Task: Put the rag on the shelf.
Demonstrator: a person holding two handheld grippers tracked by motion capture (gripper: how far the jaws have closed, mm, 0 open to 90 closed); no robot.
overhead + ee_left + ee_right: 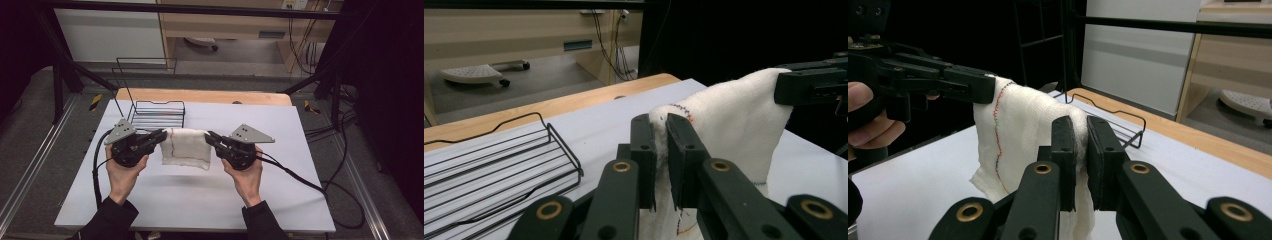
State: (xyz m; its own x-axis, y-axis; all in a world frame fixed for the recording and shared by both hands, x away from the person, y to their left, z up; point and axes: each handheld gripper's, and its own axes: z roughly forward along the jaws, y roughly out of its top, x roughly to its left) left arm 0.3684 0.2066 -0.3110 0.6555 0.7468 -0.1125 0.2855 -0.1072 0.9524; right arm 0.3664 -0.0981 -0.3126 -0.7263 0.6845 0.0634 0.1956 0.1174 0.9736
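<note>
- Left gripper [161, 135] and right gripper [210, 136] each have jaws clamped on a top corner of the white cloth [185, 148]
- It hangs stretched between them, above mid-counter [200, 200], near the wire rack [159, 114] at the far edge, likely for folding

This is a lab or research workroom set up for recording. A black metal frame [175, 9] spans over the tabletop [200, 200], which wears a plain white sheet. Cables [340, 200] trail across a grey carpeted floor [30, 125]. Behind stand light wooden office furniture [225, 22], a white panel [107, 35] and a castor base [474, 72].
</note>
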